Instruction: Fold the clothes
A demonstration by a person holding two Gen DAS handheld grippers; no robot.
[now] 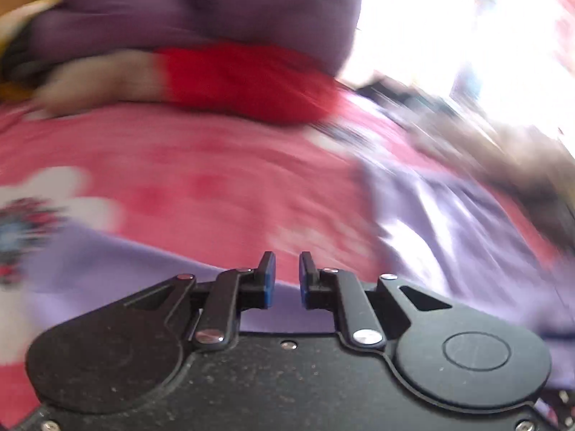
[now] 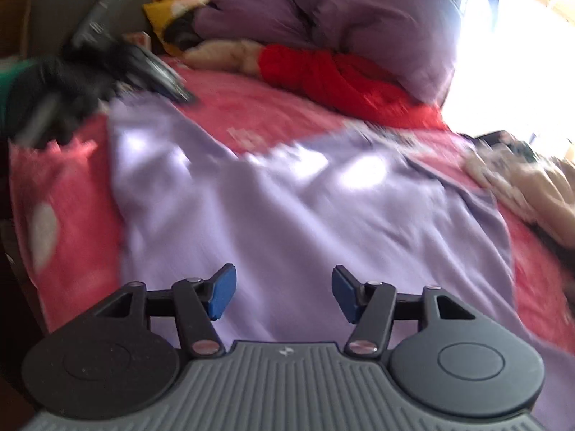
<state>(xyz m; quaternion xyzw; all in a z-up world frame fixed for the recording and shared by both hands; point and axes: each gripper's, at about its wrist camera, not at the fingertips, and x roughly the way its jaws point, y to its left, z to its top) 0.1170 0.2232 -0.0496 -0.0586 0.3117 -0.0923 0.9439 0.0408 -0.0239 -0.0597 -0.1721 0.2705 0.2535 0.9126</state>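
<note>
A lilac garment (image 2: 287,208) lies spread flat on a pink flowered bedcover (image 2: 251,107). My right gripper (image 2: 284,292) hovers low over its near part, blue pads wide apart and nothing between them. In the left wrist view the garment's edge (image 1: 107,262) runs just under my left gripper (image 1: 287,280). Its pads stand close together with a narrow gap, and I see no cloth pinched in it. More of the garment (image 1: 449,222) lies to the right, blurred. The left gripper shows as a dark blur (image 2: 107,72) at the garment's far left corner in the right wrist view.
A red garment (image 2: 341,79) and a purple quilt (image 2: 359,18) are heaped at the bed's far end. Beige clothes (image 2: 521,186) lie at the right edge. A grey box (image 2: 54,18) stands beyond the bed's left corner. Bright window glare fills the right.
</note>
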